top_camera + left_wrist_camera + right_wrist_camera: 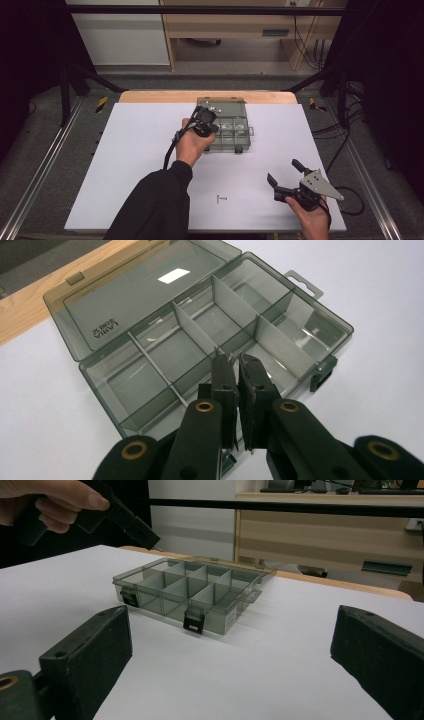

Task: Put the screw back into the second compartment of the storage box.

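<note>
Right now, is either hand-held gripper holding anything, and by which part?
The left hand-held gripper pinches something tiny at its jaw tips over the organizer box; what it is can't be told. The right hand-held gripper holds nothing.

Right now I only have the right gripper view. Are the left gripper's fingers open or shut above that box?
Observer: Shut. In the left gripper view, the left gripper has its fingers almost together above the middle of the box.
Operator: Anything in the box?
Observer: No, the compartments look empty.
Operator: And the lid?
Observer: The lid is swung fully open and lies flat behind the box.
Operator: Where's my gripper?
Observer: In the high view, the right gripper is open, well apart from the box, nearer the person.
</note>
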Tool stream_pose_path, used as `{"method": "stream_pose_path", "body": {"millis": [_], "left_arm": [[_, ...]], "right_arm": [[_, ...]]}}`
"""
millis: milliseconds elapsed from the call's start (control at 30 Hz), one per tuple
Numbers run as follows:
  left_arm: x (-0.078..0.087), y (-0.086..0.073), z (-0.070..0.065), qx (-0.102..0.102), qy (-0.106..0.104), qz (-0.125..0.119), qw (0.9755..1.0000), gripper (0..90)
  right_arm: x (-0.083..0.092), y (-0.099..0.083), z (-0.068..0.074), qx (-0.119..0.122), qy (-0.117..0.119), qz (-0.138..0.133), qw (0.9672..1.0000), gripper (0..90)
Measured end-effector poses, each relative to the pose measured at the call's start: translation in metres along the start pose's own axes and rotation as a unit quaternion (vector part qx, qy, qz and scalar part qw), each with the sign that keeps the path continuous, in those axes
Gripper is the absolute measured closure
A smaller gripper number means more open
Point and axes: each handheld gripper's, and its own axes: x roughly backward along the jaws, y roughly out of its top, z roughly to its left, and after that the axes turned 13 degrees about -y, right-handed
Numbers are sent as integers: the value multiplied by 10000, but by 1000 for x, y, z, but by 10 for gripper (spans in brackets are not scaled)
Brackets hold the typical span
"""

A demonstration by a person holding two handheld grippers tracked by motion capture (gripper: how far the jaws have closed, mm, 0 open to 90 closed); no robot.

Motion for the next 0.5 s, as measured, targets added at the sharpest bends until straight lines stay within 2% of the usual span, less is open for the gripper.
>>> {"method": "stream_pose_path", "body": {"millis": [500], "left_arm": [[-24, -1, 16, 247, 177, -218, 9993, 863]], "right_arm": [[0, 0, 0, -31, -7, 2, 10000, 32]]}}
